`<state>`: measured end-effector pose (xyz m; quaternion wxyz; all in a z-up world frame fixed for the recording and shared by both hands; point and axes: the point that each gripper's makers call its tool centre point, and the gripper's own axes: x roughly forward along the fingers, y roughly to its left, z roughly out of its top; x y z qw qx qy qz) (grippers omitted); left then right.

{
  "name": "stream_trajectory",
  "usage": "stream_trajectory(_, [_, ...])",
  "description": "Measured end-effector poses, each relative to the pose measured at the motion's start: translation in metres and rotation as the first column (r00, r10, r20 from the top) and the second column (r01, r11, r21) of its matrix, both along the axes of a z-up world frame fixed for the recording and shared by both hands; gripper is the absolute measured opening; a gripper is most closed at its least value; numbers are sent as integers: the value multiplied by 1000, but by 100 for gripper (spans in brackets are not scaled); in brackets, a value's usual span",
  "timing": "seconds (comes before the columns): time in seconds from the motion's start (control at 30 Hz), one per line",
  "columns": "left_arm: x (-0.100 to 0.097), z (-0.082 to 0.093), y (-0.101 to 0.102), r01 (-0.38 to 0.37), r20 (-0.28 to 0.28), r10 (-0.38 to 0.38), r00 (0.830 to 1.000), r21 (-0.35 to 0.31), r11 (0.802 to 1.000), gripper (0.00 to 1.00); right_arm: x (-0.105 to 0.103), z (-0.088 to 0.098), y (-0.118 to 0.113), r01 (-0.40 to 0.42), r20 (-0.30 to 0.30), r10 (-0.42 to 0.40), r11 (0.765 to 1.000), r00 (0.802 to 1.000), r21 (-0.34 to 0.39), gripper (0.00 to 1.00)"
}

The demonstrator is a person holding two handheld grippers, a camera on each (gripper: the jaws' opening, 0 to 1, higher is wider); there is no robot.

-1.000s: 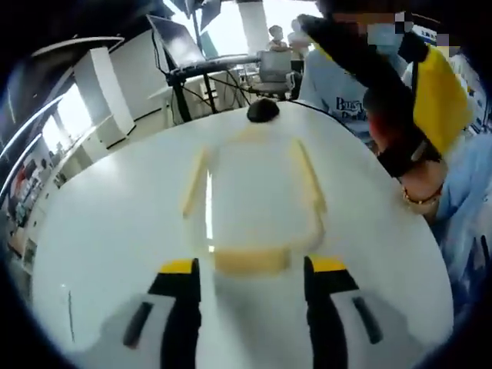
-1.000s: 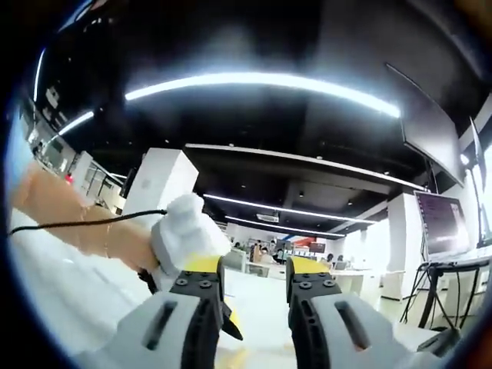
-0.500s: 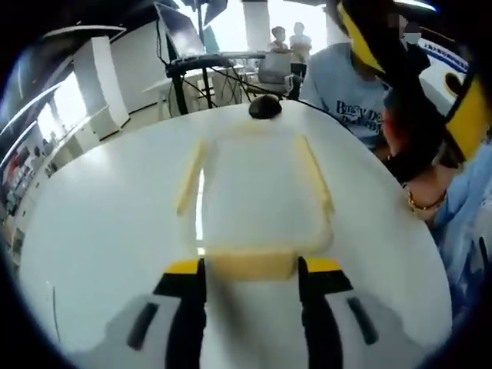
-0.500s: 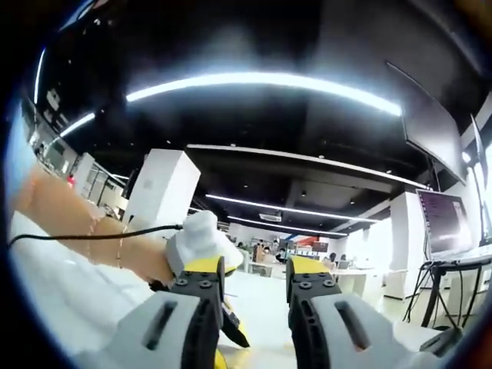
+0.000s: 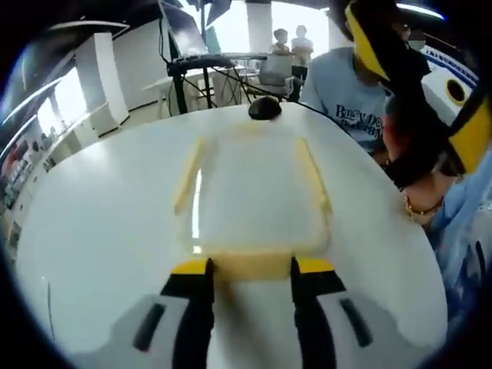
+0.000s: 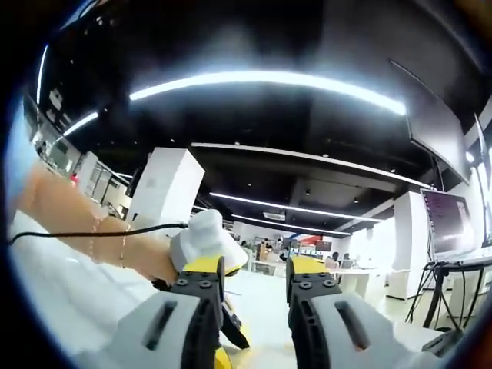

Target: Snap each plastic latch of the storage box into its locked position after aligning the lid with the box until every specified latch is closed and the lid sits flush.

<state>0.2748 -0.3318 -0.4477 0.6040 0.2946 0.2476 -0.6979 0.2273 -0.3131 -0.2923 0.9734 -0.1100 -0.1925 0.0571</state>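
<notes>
Left gripper (image 5: pixel 250 270) reaches forward, fingers (image 5: pixel 192 270) parted. Right gripper (image 6: pixel 253 269) tilts upward, fingers (image 6: pixel 201 270) slightly apart, gripping nothing. A white-gloved hand (image 6: pixel 204 240) on a bare forearm sits beside it.

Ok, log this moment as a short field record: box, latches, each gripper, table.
box: translucent white plastic storage box with lid on, on the round white table
latches: pale yellow plastic latches; near latch between the left gripper's jaws
left gripper: open, astride the near latch
right gripper: open, raised, pointing toward the ceiling
other: small black object at the table's far edge
</notes>
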Motion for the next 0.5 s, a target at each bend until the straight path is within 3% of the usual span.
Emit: stream_trajectory(0.5, [2,-1,33,-18,11,17,1000,73,997,39,10,-3,-13,26,-61,-27,1000,998,-14,31])
